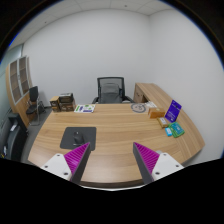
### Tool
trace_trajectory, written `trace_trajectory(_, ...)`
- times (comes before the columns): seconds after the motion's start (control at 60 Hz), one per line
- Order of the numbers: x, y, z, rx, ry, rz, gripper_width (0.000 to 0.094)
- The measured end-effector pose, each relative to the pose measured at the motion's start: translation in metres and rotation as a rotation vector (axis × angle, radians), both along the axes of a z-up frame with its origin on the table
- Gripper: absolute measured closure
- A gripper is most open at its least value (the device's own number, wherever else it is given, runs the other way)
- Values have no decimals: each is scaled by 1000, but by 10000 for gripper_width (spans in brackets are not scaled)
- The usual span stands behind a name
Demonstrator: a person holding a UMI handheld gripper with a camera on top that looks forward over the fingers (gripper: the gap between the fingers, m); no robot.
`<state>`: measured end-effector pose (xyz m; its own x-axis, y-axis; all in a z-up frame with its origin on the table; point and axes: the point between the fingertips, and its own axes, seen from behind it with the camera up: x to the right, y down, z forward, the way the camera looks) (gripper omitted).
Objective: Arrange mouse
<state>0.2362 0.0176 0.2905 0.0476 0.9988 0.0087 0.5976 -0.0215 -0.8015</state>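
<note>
A dark mouse (pixel 75 132) rests on a black mouse pad (pixel 78 136) on the left part of a curved wooden desk (pixel 115 135). My gripper (pixel 112 158) hovers above the desk's near edge, open, with nothing between its magenta pads (pixel 150 157). The mouse lies beyond the left finger (pixel 70 160), a short way ahead of it.
A black office chair (pixel 110 91) stands behind the desk. Books (pixel 87 107) and a round object (pixel 138 107) sit at the far edge. A purple box (pixel 175 109) and teal items (pixel 174 128) occupy the right end. Shelving (pixel 20 85) stands at the left wall.
</note>
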Motion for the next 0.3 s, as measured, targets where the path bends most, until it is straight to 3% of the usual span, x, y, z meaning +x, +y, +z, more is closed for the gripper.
trace_trajectory(0.3, 41, 39, 13, -5, 25, 2, 69)
